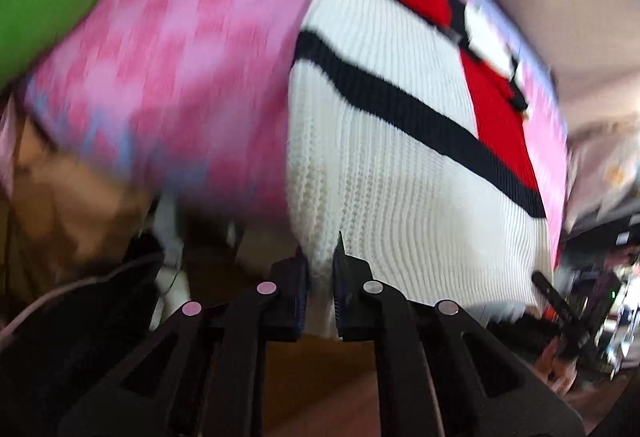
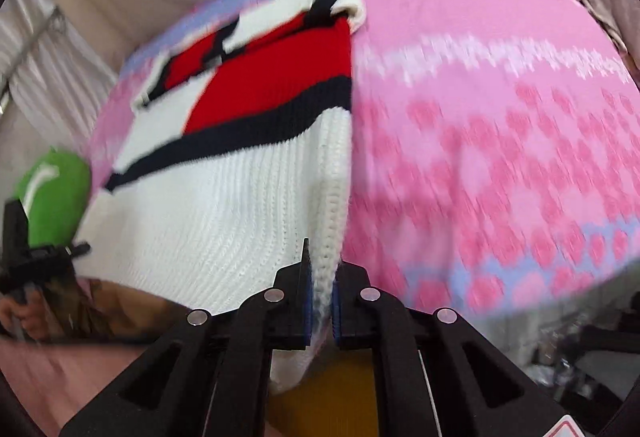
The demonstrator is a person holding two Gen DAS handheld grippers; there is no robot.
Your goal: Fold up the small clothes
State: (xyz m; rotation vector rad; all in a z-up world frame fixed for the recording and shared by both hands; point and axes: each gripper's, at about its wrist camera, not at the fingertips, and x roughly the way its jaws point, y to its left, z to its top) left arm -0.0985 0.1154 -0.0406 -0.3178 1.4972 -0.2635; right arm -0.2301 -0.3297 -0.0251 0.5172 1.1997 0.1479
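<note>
two grippers each pinch the near hem of a white knit sweater [image 1: 400, 177] with black and red blocks, likely to lift and fold it. left gripper [image 1: 320, 277] is clamped on its lower left edge; right gripper [image 2: 322, 277] clamps its right edge. it lies centre frame on a pink patterned cloth [image 1: 180, 57]. no writing readable.

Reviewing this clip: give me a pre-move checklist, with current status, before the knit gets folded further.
1. Left gripper jaws pinching the white knit: ok.
2. Right gripper jaws pinching the knit's folded edge: ok.
3. Knit lies on the pink patterned cloth: ok.
4. Only the knit is caught, not the pink cloth: cannot tell.
5. Picture sharpness: not ok, both views are blurred.
6. Green object clear of the knit: cannot tell.
</note>
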